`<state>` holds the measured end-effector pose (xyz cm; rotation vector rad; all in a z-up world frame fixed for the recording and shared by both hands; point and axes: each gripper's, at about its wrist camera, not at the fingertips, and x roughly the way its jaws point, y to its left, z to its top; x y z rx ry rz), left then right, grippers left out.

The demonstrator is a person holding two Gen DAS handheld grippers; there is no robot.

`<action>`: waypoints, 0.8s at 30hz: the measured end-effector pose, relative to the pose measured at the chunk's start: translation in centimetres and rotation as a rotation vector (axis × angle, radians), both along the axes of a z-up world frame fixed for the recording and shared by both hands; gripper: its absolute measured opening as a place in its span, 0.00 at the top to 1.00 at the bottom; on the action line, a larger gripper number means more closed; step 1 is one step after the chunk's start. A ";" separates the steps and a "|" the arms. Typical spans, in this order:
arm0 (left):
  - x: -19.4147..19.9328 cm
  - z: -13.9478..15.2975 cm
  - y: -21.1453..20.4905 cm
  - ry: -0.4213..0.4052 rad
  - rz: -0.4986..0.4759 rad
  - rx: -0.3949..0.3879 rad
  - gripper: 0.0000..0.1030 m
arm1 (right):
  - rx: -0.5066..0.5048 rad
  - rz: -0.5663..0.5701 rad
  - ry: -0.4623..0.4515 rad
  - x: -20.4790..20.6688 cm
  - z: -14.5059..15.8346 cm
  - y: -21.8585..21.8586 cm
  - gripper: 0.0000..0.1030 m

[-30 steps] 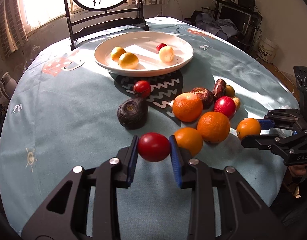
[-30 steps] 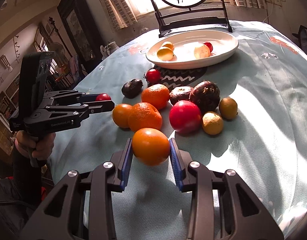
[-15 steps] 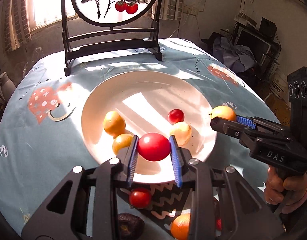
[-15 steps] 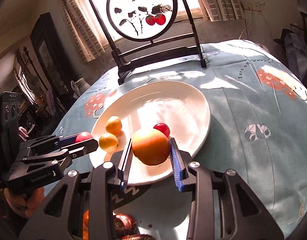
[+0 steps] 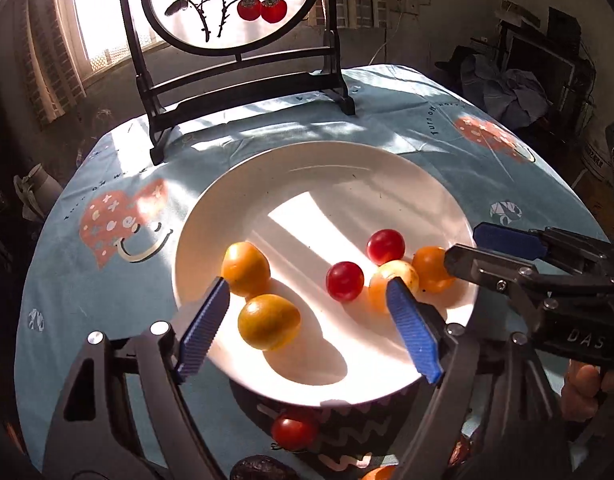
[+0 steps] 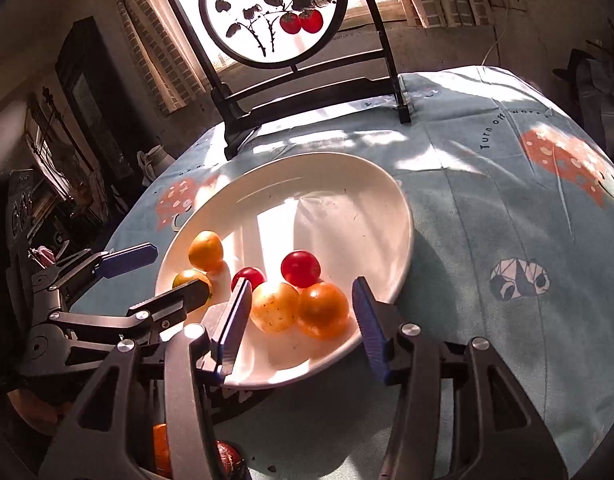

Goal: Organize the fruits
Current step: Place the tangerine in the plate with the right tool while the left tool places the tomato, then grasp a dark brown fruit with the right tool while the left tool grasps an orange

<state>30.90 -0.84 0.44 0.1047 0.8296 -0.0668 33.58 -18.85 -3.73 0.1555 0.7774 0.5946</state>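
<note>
Sunlit table (image 5: 387, 120) carries the plate (image 5: 307, 160). We note both grippers have just been opening: left gripper (image 5: 307, 320) wide, empty; right gripper (image 6: 299, 312) apart, its orange (image 6: 323, 310) apparently released. Remaining fruit lies below the plate, nearer us.

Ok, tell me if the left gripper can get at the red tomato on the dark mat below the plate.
Probably yes. The left gripper is open and empty over the plate; the red tomato lies apart from other fruit on the dark mat, right under it. It would need to pull back and dip.
</note>
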 end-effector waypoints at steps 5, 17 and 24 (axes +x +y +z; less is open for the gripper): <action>-4.8 1.0 1.4 -0.081 0.020 -0.019 0.06 | 0.004 0.062 -0.034 -3.6 0.1 -0.2 0.49; -10.7 -2.5 8.8 -0.039 0.133 -0.260 0.04 | -0.079 0.206 0.008 -9.4 -2.3 0.6 0.49; -11.5 -2.0 8.5 -0.085 0.140 -0.220 0.04 | -0.076 0.220 0.078 -9.5 -3.4 0.1 0.49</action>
